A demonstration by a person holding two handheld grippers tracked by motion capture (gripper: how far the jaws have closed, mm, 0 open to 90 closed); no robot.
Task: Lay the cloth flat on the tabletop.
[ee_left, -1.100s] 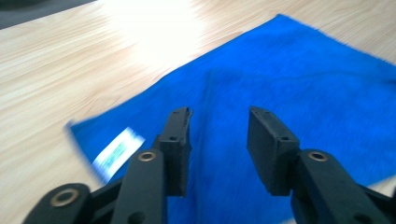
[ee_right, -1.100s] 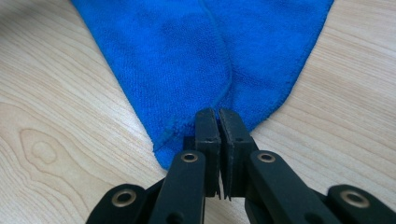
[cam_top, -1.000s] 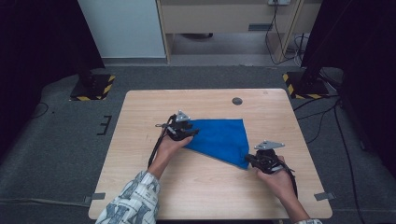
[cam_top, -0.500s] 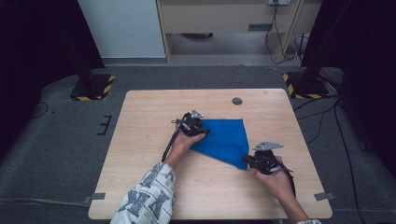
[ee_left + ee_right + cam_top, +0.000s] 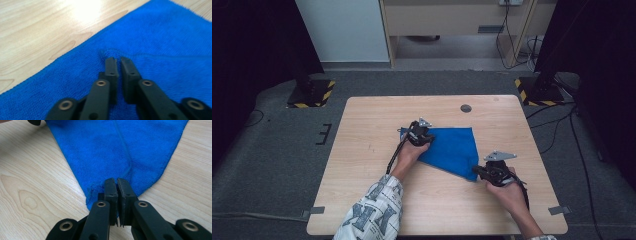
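Blue cloth (image 5: 452, 150) on the worktop (image 5: 362, 190), pinched at two corners.
High view: left hand-held gripper (image 5: 421, 134) at its 9 o'clock corner, right hand-held gripper (image 5: 484, 172) at 5 o'clock. Left gripper view: jaws nearly closed on a folded-over corner. Right gripper view: jaws clamped on the cloth's tip.

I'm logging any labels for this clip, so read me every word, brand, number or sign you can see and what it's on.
None can be read.
Blue cloth: plain, no tag or print in view.
Left gripper and right gripper: no markings.
Patterned sleeve: dark shapes, too blurred to read as letters.
Yellow-and-black striped stand bases: hazard stripes, no text.
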